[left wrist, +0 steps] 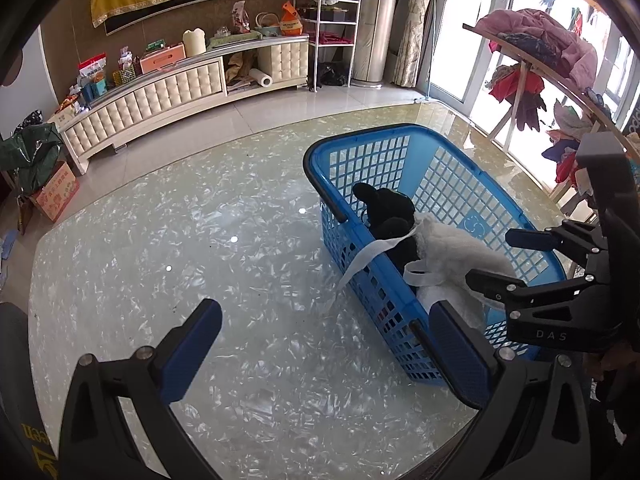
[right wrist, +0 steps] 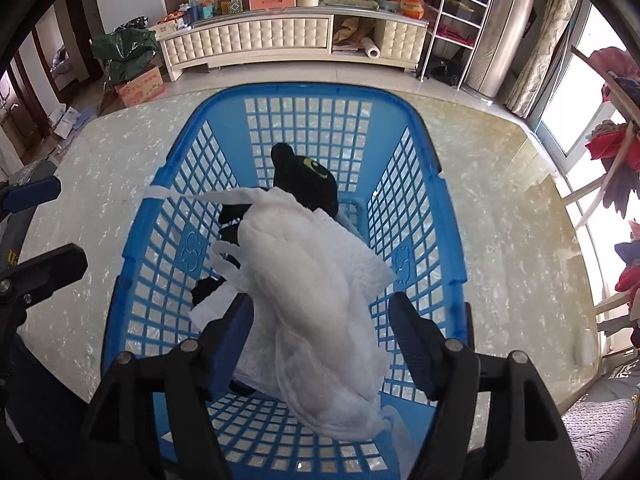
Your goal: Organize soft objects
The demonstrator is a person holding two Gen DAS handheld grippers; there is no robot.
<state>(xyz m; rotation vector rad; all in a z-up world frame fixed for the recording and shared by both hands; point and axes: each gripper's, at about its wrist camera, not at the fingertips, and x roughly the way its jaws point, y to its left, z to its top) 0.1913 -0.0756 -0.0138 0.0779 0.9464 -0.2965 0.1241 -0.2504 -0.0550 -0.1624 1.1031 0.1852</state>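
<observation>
Item: white fabric piece [right wrist: 320,296], soft, crumpled, with thin straps; it is lodged inside the blue basket [right wrist: 404,96], draped partly over a black plush toy [right wrist: 308,176] that lies toward the far end. One strap [left wrist: 362,260] is hung over the basket's long rim and trails down toward the surface [left wrist: 180,240] outside.

Right gripper [right wrist: 322,320]: it is held over the near end of the basket, pointing steeply down, its jaws spread to either side of the white fabric. The pads are not seen pressing the cloth, so the piece is judged released rather than pinched.

Left gripper [left wrist: 326,344]: it is held beside the basket's near corner over the bare surface, jaws spread wide, nothing between them.

Step in hand: the placing of the white piece in the basket is judged just completed.

Next move: a clean lift of the right gripper is called for, clear of the cloth and straps so that nothing is dragged out; the trailing strap may need to be tucked in. No further soft object is seen on the surface.
</observation>
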